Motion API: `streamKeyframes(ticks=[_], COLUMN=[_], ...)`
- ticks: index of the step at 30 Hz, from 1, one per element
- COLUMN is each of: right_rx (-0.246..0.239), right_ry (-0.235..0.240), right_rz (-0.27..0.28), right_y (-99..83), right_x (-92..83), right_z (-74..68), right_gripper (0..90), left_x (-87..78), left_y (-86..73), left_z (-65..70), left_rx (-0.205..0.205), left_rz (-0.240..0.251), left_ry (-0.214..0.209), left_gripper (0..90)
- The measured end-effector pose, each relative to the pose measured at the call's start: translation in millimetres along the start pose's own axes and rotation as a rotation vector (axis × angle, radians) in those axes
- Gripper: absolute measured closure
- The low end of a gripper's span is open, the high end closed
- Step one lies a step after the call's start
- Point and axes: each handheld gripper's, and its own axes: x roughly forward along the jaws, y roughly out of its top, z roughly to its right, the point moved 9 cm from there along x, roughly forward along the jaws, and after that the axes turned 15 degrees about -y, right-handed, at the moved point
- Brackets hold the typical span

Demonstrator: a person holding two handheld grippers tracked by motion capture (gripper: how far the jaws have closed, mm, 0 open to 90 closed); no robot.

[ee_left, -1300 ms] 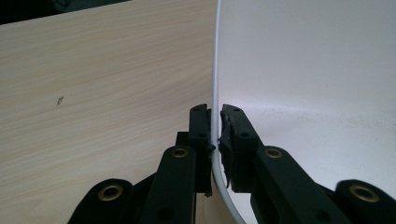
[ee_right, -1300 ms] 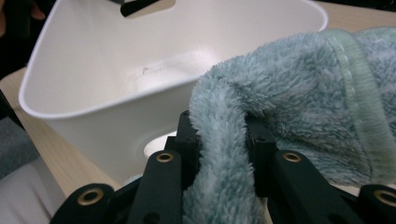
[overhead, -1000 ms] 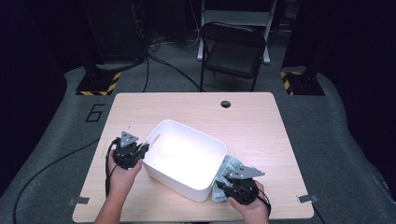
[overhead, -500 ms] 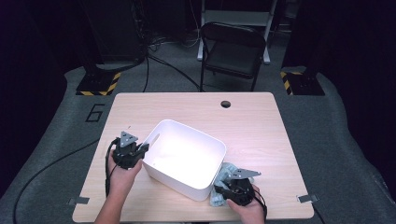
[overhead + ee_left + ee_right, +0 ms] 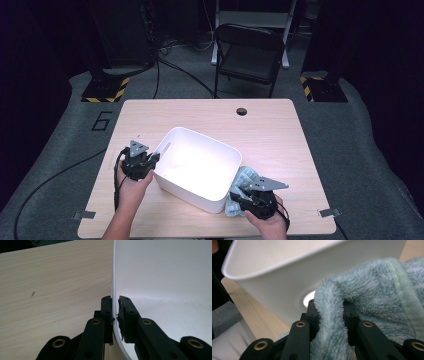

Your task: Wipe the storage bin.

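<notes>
**Both grippers clamped: one on the tub's rim, one on a fold of towel**

In the left gripper view we see our left gripper (image 5: 115, 315) closed on the thin wall of the white tub (image 5: 170, 277), one jaw outside against the wood side, the other inside over the tub's pale floor, the rim running up between them. In the right gripper view our right gripper (image 5: 330, 315) pinches a raised fold of the pale green towel (image 5: 372, 290); the fleece bulges up and over between the two black jaws, and the rest of the cloth spreads off to the right with its stitched hem showing. Just behind that fold stands the tub's outer wall, with an oval handle cut-out showing bright beside the left jaw.

From the high view we hold the tub (image 5: 200, 192) near the middle of the wooden table (image 5: 280, 130), turned at an angle to its edges. Our left gripper (image 5: 150, 161) bites the tub's left-hand rim, and our right gripper (image 5: 237, 196) sits at the tub's near right corner, where the towel (image 5: 245, 176) lies bunched on the table and touches the tub's side. A dark folding chair (image 5: 248, 55) stands beyond the far edge of the table.
</notes>
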Motion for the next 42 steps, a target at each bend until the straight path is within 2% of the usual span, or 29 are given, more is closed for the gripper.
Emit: streamKeyframes(ticks=[6, 12, 13, 18, 20, 23, 30, 33, 38, 42], right_rx=[0.016, -0.004, -0.012, -0.03, -0.049, -0.042, -0.065, -0.075, -0.041, -0.038], right_ry=[0.005, -0.009, -0.019, -0.01, -0.017, -0.012, -0.018, -0.008, 0.007, 0.001], right_rz=[0.02, 0.045, 0.051, 0.075, 0.068, 0.07, 0.015, -0.039, -0.033, -0.067], right_y=[8.2, 17.0, 18.5, 25.0, 23.8, 19.5, 4.1, -9.6, -13.7, -21.3], right_x=[-7.1, -15.9, -17.9, -27.2, -27.6, -23.0, -13.1, -2.9, 0.6, 5.2], right_z=[0.3, 0.4, 1.0, -3.4, -5.6, -5.8, -8.1, -10.7, -8.7, -7.3], right_gripper=[72.3, 72.3, 72.3, 72.3, 72.4, 72.7, 73.4, 73.6, 74.1, 74.1], left_x=[0.4, 2.5, 2.1, 3.4, 3.4, 2.9, 3.0, 2.9, 2.8, 2.7], left_y=[0.2, 1.6, 1.1, 2.1, 2.1, 1.5, 1.6, 1.5, 1.5, 1.4], left_z=[-0.9, 1.3, 1.7, 1.6, 1.6, 1.9, 1.9, 1.9, 1.9, 1.9], left_rx=[-0.012, -0.012, -0.013, -0.018, -0.016, -0.016, -0.019, -0.019, -0.022, -0.024], left_rz=[0.002, 0.01, -0.001, 0.011, 0.007, 0.0, 0.01, 0.011, 0.014, 0.016], left_ry=[0.005, 0.018, 0.016, 0.018, 0.015, 0.003, 0.0, 0.0, 0.0, 0.0], left_gripper=[82.2, 82.3, 82.3, 82.5, 82.6, 82.7, 82.7, 82.7, 82.7, 82.7])
